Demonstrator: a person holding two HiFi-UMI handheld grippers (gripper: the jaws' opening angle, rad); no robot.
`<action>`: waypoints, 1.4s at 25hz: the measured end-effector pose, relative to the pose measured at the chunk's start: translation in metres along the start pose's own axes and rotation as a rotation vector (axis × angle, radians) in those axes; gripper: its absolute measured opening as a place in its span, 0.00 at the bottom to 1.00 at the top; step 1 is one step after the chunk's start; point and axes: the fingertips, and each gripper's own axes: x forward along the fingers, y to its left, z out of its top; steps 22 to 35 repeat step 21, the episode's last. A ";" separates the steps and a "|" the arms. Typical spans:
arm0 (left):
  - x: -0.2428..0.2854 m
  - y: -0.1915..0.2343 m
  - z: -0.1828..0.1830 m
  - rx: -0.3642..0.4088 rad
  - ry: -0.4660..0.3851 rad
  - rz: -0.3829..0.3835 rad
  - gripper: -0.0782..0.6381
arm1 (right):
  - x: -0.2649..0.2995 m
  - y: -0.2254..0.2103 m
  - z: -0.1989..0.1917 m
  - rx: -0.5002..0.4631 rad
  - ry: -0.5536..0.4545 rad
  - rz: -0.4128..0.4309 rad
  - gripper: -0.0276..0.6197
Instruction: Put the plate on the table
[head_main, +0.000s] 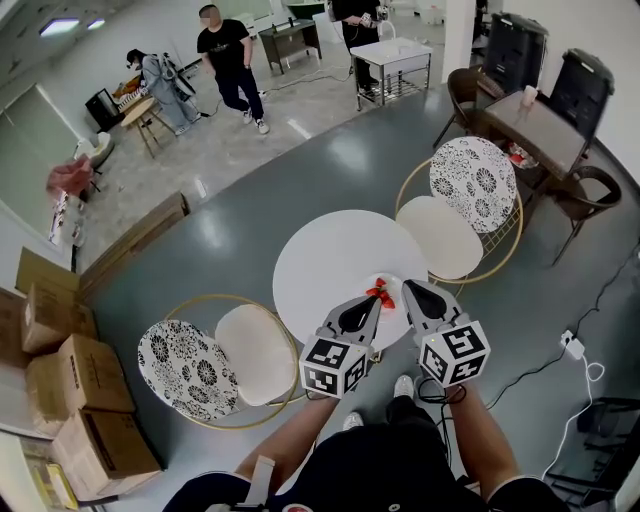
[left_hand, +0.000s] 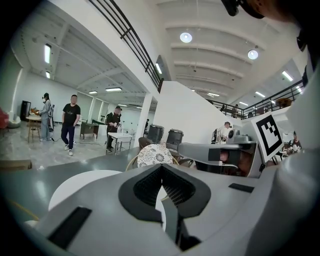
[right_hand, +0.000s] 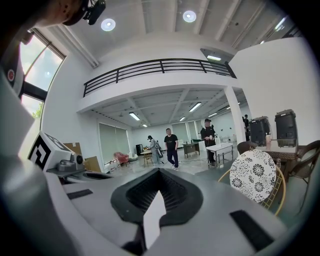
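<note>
Plate (head_main: 390, 282) w/ something red (head_main: 380, 292) on it (prob food, too small to tell) is at the near edge of the white table (head_main: 320, 250). L gripper (head_main: 373, 303) and R gripper (head_main: 408, 292) are both clamped on its rim, opposite sides.

place: open hall, perhaps office lobby | cues: mezzanine railing (right_hand: 155, 67), round table (head_main: 340, 262), stacked cartons (head_main: 72, 385)

Table (head_main: 330, 255) smooth white, slightly glossy; 2 chair frames (head_main: 225, 296) probably metal.
</note>
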 end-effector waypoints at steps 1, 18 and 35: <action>-0.001 -0.001 0.000 0.000 0.000 -0.002 0.12 | -0.001 0.001 0.000 -0.001 -0.001 0.000 0.05; -0.001 -0.010 -0.001 -0.009 0.000 -0.019 0.12 | -0.009 0.002 0.009 -0.003 -0.028 0.002 0.05; -0.002 -0.011 -0.004 -0.010 0.000 -0.019 0.12 | -0.011 0.003 0.007 -0.004 -0.029 0.003 0.05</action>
